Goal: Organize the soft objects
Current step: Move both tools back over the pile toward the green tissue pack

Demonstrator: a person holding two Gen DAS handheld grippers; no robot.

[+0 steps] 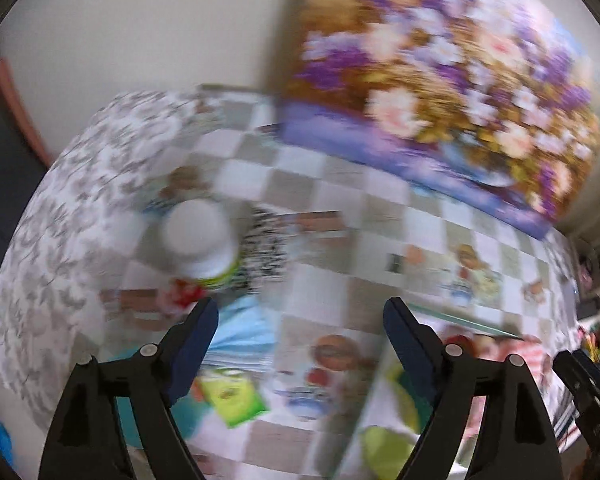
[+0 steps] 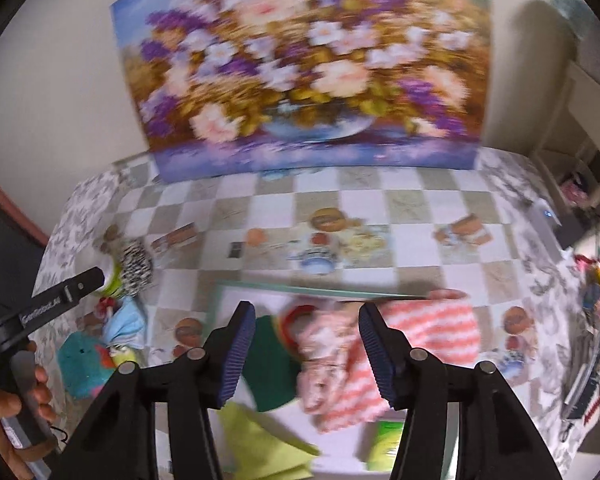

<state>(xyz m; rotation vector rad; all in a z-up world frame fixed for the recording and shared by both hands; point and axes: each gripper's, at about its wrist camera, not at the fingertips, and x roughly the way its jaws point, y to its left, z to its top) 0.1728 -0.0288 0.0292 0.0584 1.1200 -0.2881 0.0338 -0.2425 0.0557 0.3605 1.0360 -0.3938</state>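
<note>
Striped cloth (image 2: 420, 344) crumpled in tray (image 2: 300, 289), no clear axis

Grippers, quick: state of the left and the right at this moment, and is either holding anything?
Left gripper: open, nothing between its fingers.
Right gripper: open, holding nothing, above the pink striped cloth.
</note>
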